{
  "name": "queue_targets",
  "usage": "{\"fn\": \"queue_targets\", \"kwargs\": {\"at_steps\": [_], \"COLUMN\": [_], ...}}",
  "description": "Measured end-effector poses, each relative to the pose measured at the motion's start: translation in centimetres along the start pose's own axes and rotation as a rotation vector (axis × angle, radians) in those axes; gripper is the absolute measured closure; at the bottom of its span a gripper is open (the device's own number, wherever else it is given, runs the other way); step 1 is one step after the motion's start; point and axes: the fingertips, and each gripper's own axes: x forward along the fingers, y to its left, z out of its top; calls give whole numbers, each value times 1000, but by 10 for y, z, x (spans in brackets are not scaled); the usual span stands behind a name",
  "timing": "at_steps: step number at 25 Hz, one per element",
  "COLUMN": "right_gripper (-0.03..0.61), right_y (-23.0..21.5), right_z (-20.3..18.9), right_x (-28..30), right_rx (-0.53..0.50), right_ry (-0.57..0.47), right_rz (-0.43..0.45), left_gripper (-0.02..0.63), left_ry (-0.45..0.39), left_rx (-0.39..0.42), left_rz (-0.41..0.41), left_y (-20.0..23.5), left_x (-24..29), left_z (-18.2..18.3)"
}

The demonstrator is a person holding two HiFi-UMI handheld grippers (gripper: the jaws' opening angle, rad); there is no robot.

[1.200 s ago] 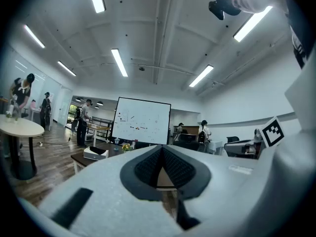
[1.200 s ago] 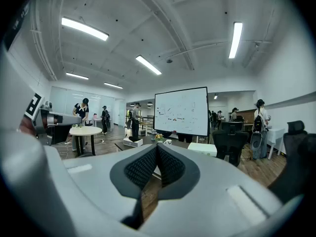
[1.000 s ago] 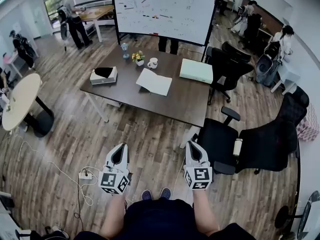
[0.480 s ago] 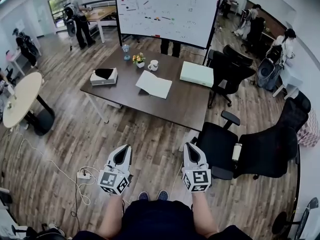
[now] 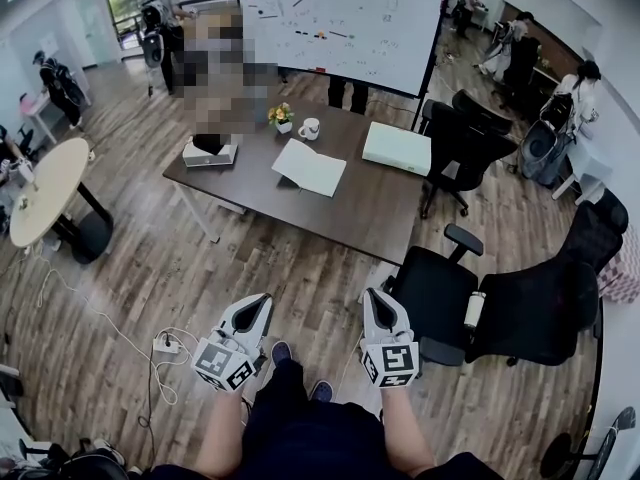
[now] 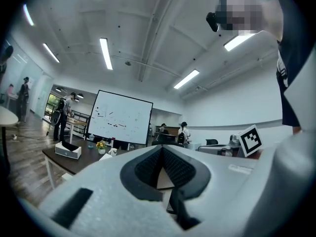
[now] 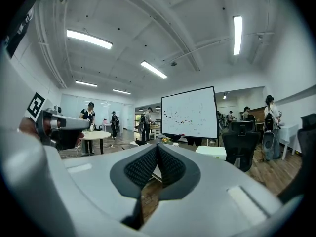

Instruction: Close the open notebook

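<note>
An open white notebook (image 5: 309,166) lies flat near the middle of the dark rectangular table (image 5: 350,213) in the head view, well ahead of me. My left gripper (image 5: 262,302) and right gripper (image 5: 372,296) are held low over the wooden floor, far short of the table, both pointing toward it. Each has its jaws shut with nothing between them. In the left gripper view the left gripper (image 6: 162,150) shows its black pads pressed together, and the table edge sits far off. In the right gripper view the right gripper (image 7: 157,147) looks the same.
On the table stand a tissue box (image 5: 208,151), a flower pot (image 5: 282,117), a white mug (image 5: 309,128) and a pale closed book (image 5: 396,148). Black office chairs (image 5: 440,288) stand to the right. A whiteboard (image 5: 345,18) stands behind; a power strip (image 5: 165,346) lies on the floor.
The view has shifted slightly toward the table and one leg has stepped forward. Both grippers stay shut and have risen a little in the head view.
</note>
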Motion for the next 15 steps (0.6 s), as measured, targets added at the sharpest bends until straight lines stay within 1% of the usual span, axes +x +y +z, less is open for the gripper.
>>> {"fn": "queue_targets", "kwargs": {"at_steps": [3,6,11,15], "right_gripper": [571,571,571,571], "right_y": [-5,-8,-18,-25], "right_z": [-2,-1,-5,-4], "right_x": [5,14,33,55], "right_rx": [-5,-12,-26,-22], "right_ry": [3,3,9,21], "right_rz": [2,0,-8,-18], "left_gripper": [617,617,617,618], "left_ry": [-12,-18,-1,16], "left_rx": [14,-11,4,14], "left_rz": [13,23,68,96], "left_y": [4,14,39,62], "left_x": [6,11,26,40], "left_z": [3,5,-4,-4]}}
